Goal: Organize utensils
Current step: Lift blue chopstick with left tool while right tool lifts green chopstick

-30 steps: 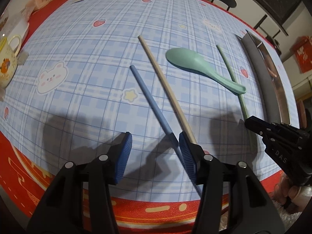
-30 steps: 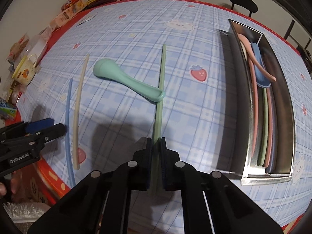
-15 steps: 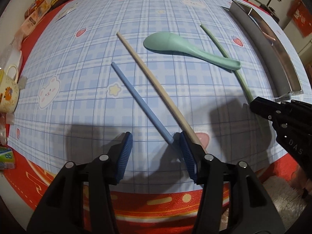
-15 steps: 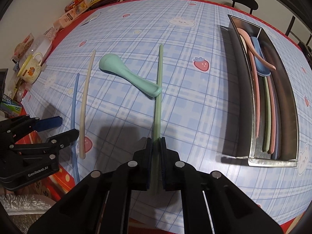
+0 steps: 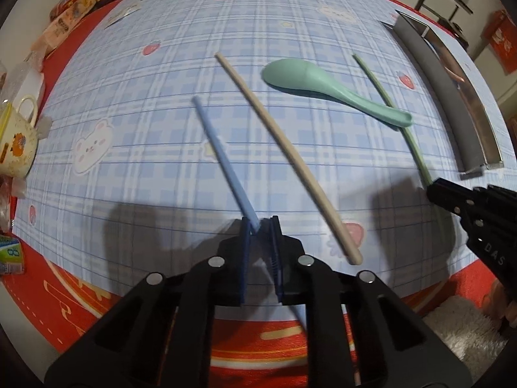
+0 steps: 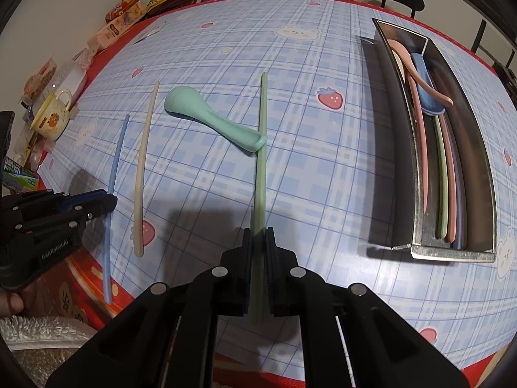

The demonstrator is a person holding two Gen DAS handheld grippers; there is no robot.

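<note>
the left gripper (image 5: 260,226) had its fingers nearly pressed together on the near end of the blue chopstick (image 5: 223,155), whose long axis ran forward and away over the checked tablecloth (image 5: 145,135). the right gripper (image 6: 258,236) pinched the green chopstick (image 6: 261,161) the same way, its handle end between the pads, with the green spoon (image 6: 213,119) touching it midway. the metal tray (image 6: 452,252) lay well to the right, nearer the right gripper, its length roughly parallel to both sticks.

Open cloth separates green chopstick (image 6: 260,168) from tray (image 6: 452,252); spoon (image 6: 213,121) crowds its left.
</note>
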